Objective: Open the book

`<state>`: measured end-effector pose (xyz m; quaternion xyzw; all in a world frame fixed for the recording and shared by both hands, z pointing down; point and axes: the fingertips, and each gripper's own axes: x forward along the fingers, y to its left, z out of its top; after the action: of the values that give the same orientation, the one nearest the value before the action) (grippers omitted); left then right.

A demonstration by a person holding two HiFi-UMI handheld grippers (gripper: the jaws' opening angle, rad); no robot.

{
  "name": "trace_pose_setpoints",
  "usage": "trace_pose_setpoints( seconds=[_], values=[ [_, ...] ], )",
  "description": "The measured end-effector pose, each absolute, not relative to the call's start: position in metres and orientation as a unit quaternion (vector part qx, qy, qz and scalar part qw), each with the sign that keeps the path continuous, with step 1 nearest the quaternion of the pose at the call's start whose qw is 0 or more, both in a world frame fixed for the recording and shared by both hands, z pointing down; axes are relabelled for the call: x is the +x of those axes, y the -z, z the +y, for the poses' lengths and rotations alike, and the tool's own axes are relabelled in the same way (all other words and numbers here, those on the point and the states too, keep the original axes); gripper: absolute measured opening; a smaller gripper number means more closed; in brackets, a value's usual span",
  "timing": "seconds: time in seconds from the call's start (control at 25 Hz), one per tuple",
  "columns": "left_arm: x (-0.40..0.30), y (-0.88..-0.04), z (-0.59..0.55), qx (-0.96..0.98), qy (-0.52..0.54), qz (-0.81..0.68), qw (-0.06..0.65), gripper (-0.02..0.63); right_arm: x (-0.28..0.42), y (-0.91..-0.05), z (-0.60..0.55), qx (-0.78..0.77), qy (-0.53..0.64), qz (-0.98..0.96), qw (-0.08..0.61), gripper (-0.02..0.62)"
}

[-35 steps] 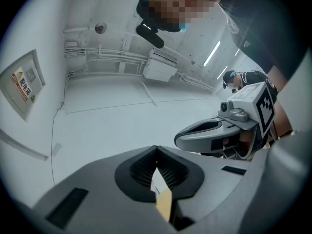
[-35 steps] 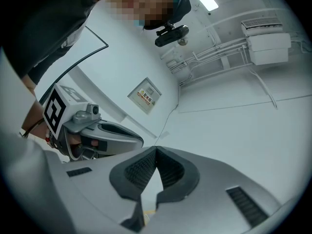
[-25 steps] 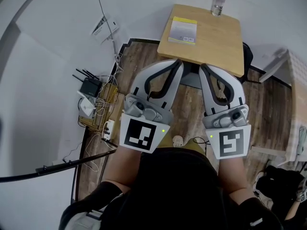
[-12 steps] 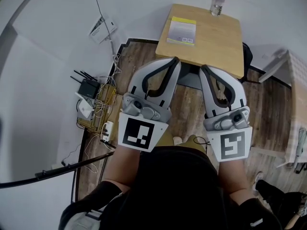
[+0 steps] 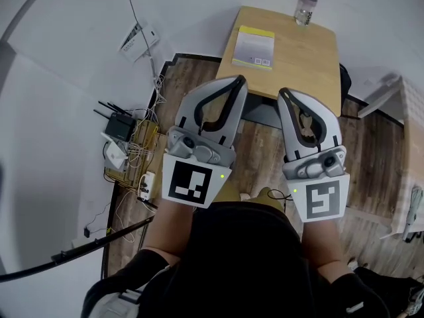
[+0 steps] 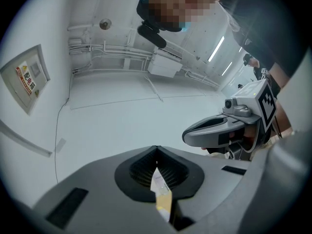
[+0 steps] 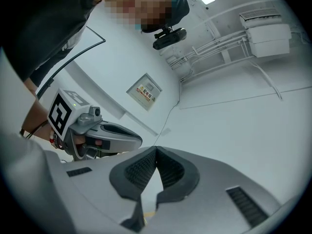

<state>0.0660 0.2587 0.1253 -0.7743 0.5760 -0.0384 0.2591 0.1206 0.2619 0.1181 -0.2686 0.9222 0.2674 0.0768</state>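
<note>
Now | book (image 5: 254, 48) closed, 12 o'clock off left gripper (image 5: 240, 79), well apart, long axis 12–6 | right gripper (image 5: 283, 93) farther, book at 11 | both tongs pinched together, empty

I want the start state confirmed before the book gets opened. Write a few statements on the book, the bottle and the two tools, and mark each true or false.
1. The book lies closed on the wooden table. True.
2. The bottle stands on top of the book. False: it stands on the table's far edge, apart from the book.
3. The left tool and the right tool both have their jaws together, with nothing held. True.
4. The right tool rests on the book. False: neither tool touches it; both are held nearer the person, short of the book.
</note>
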Motion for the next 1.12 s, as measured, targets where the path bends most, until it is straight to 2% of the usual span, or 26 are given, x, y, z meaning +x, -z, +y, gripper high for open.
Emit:
trace_pose_setpoints(
  seconds=[1.12],
  values=[
    [-0.004, -0.139, 0.165, -0.788, 0.046, 0.562, 0.246, 0.011, 0.045, -0.142, 0.164, -0.288, -0.263, 0.92, 0.035, 0.028]
  ],
)
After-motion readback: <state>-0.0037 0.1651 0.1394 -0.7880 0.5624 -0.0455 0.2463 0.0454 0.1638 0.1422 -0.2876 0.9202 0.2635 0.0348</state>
